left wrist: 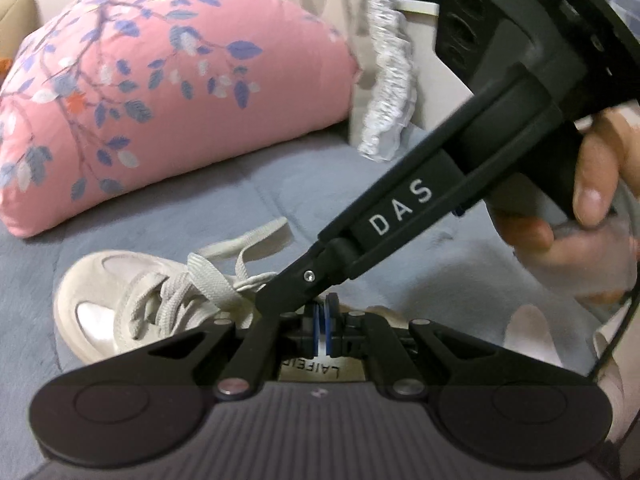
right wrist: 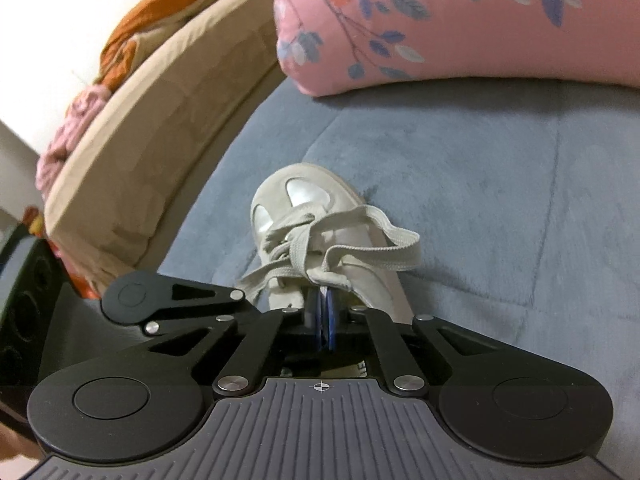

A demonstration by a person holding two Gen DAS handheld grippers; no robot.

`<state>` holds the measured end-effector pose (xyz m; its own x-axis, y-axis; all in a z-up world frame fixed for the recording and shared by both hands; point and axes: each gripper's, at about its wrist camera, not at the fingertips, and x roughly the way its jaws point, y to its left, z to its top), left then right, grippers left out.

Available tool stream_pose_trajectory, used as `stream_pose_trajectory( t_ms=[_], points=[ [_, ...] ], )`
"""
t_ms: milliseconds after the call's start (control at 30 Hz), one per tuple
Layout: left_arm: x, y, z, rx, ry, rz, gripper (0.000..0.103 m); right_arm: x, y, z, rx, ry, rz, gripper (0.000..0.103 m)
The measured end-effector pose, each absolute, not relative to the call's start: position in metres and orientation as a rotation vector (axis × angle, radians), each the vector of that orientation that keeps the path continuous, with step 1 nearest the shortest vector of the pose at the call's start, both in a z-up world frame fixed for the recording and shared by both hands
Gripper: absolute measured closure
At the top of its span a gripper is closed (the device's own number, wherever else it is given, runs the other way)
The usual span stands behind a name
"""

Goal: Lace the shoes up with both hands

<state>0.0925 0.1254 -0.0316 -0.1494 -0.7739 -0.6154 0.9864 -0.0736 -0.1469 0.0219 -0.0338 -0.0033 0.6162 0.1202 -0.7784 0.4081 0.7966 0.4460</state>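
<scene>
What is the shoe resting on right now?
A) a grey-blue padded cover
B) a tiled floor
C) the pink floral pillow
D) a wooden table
A: in the right wrist view the beige shoe sits directly on the grey-blue padded cover, while the pink floral pillow lies behind it, apart from the shoe.

pink floral pillow [left wrist: 120, 92], grey blanket [right wrist: 500, 200], lace trim [left wrist: 390, 80]
</scene>
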Motion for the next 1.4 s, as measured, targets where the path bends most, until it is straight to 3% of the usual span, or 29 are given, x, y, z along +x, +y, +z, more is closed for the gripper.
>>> stream_pose_trajectory(
  t_ms=[167,467,833,1033,1133,1233,1400],
  points=[
    [0.079,0.126,-0.043,0.502,0.726,-1.665,0.101,0.020,-0.033,-0.010,0.685,1.000,-0.209,0.099],
    [0.063,0.130,-0.038,0.544,0.740,-1.696,0.101,0.016,-0.022,-0.019,0.729,1.131,-0.237,0.099],
    [0.052,0.144,-0.007,0.439,0.684,-1.722,0.100,0.032,0.000,0.033,0.538,1.235,-0.249,0.099],
    [0.038,0.164,0.022,0.324,0.564,-1.693,0.099,0.031,0.022,0.060,0.386,1.306,-0.290,0.099],
    [0.045,0.166,0.019,0.220,0.685,-1.696,0.099,0.028,0.037,0.089,0.294,1.253,-0.306,0.099],
    [0.034,0.176,0.024,0.206,0.621,-1.622,0.099,0.031,0.046,0.089,0.252,1.289,-0.308,0.099],
    [0.044,0.177,0.044,-0.030,0.671,-1.542,0.099,0.043,0.058,0.111,0.149,1.287,-0.304,0.099]
  ],
)
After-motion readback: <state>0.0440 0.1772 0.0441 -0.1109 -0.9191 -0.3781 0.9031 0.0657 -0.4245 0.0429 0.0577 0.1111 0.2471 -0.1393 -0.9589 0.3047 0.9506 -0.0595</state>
